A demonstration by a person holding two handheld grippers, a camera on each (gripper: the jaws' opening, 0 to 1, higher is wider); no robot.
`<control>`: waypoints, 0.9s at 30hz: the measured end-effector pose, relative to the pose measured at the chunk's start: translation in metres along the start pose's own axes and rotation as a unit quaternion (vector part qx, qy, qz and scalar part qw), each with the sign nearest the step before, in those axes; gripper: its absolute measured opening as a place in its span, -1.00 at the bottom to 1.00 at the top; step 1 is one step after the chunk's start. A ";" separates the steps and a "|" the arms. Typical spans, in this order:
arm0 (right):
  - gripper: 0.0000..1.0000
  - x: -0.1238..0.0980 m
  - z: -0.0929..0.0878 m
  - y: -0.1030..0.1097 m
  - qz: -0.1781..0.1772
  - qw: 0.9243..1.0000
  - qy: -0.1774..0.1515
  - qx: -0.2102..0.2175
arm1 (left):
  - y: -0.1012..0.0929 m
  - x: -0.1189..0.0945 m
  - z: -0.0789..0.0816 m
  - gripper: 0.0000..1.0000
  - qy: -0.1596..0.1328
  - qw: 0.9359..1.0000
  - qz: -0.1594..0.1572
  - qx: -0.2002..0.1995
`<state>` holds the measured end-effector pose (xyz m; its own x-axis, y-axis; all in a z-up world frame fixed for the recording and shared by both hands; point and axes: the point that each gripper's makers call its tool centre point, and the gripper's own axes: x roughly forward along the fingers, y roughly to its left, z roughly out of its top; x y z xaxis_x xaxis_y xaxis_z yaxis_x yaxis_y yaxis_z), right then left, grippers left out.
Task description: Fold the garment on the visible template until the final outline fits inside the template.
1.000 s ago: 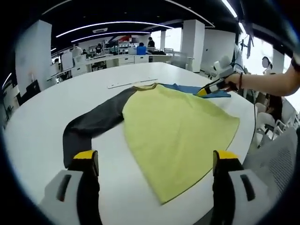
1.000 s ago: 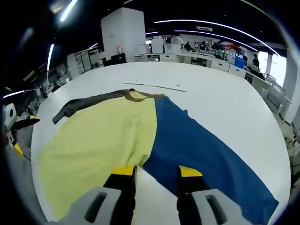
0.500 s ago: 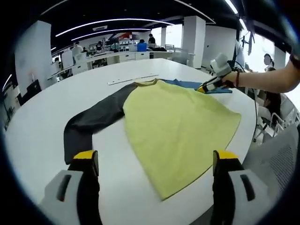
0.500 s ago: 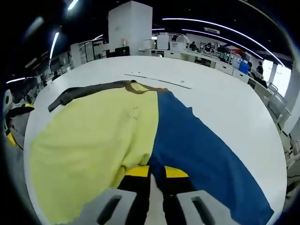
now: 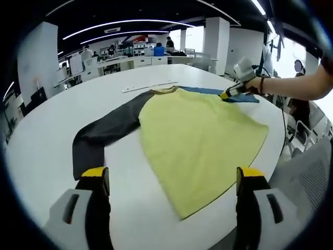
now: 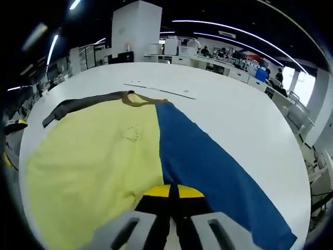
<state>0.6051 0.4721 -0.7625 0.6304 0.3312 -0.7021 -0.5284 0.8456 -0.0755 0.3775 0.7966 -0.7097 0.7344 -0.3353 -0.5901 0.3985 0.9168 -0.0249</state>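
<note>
1. In the left gripper view, the left gripper [image 5: 171, 182] hung with its jaws wide apart and nothing between them. The shirt [image 5: 200, 133] lay flat on the white table [image 5: 41, 151] ahead of the fingers, its yellow body running away from them toward the collar [image 5: 162, 89]. The dark grey sleeve [image 5: 104, 133] stretched from the collar back toward the left finger [image 5: 94, 179], with its cuff just ahead of that finger.

2. Beyond the shirt, well ahead and to the right of the fingers, the right gripper [image 5: 229, 94] met the cloth at the edge of the blue sleeve [image 5: 234, 97], held in a person's hand [image 5: 256, 84].

3. In the right gripper view, the right gripper [image 6: 173, 191] had its jaws nearly together. They looked pinched on the shirt where yellow meets blue, though the cloth between them could not be made out.

4. From those fingers the blue sleeve [image 6: 208, 161] ran ahead toward the collar [image 6: 136, 99] and off to the right. The yellow body lay to the left.

5. By my reading the right gripper was much nearer the blue sleeve, and the fold would bring that sleeve across the yellow body.

6. The table was wide, round and smooth. A thin pale strip [image 6: 161, 89] lay beyond the collar; I could not tell whether it marked the template. Desks [image 5: 135, 62] and pillars [image 6: 136, 31] filled the office beyond.
</note>
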 end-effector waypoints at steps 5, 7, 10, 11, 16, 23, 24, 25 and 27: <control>-1.00 -0.003 0.000 -0.004 -0.015 1.000 0.003 -0.006 | 0.000 0.000 -0.001 0.98 0.001 1.000 -0.001 0.003; -1.00 -0.003 0.000 -0.006 -0.020 1.000 0.004 -0.009 | 0.000 -0.001 -0.001 0.98 0.002 1.000 -0.001 0.002; -1.00 -0.003 0.000 -0.007 -0.024 1.000 0.007 -0.013 | 0.001 -0.002 -0.002 0.98 0.003 1.000 0.001 0.002; -1.00 -0.003 0.000 -0.008 -0.027 0.999 0.008 -0.016 | 0.001 -0.002 -0.002 0.98 0.003 1.000 0.001 0.002; -1.00 -0.002 -0.003 -0.011 -0.038 0.999 0.016 -0.029 | 0.002 -0.002 -0.001 0.98 -0.001 1.000 0.002 -0.002; -1.00 -0.002 -0.003 -0.012 -0.029 0.999 0.016 -0.012 | 0.004 -0.003 -0.001 0.98 0.000 1.000 0.002 -0.001; -1.00 -0.003 -0.002 -0.011 -0.026 1.000 0.013 0.002 | 0.004 -0.003 -0.001 0.98 0.000 1.000 0.002 -0.001; -0.95 -0.004 -0.001 -0.011 -0.022 1.000 0.007 0.020 | 0.004 -0.003 -0.001 0.98 0.001 1.000 0.001 -0.001; -0.83 -0.007 0.000 -0.015 -0.024 0.998 0.000 0.050 | 0.003 -0.003 -0.001 0.98 0.001 1.000 0.001 0.001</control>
<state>0.6087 0.4569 -0.7558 0.6533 0.2885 -0.7000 -0.4383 0.8980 -0.0390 0.3763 0.8008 -0.7090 0.7334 -0.3335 -0.5924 0.3988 0.9167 -0.0224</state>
